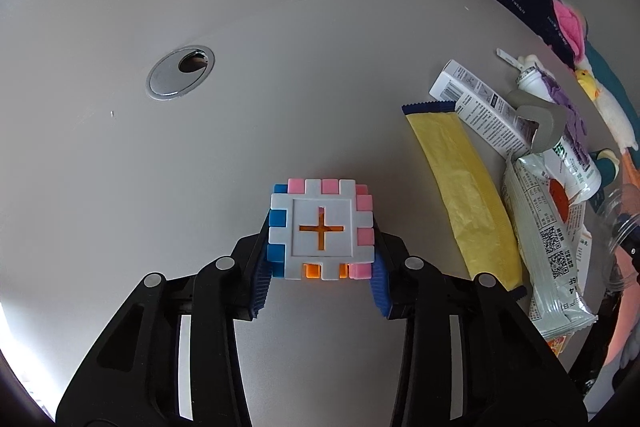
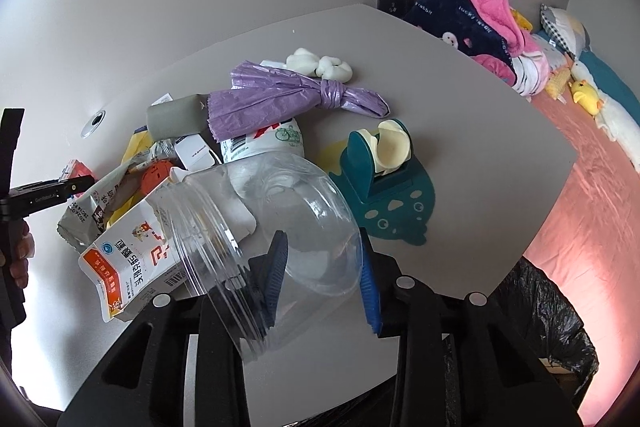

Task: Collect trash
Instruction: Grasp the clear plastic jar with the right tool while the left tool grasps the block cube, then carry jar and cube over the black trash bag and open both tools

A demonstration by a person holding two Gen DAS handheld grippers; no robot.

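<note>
My right gripper (image 2: 322, 279) had its 2 blue pads clamped on the clear plastic jar (image 2: 272, 247), tilted with its mouth to my left. The black-lined bin (image 2: 548, 311) lay low to my right, just beyond the table (image 2: 460, 131) edge. My left gripper (image 1: 322, 267) gripped the puzzle cube (image 1: 322, 229), nearer the yellow wrapper (image 1: 464, 195).

Grey desk (image 1: 280, 87), perhaps pink bed (image 2: 580, 227) beside.

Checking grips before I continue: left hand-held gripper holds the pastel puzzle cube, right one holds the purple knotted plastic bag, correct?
Not quite. The right hand-held gripper holds the clear plastic jar; the right wrist view shows the purple knotted plastic bag lying on the table. The left hand-held gripper does hold the pastel puzzle cube.
</note>
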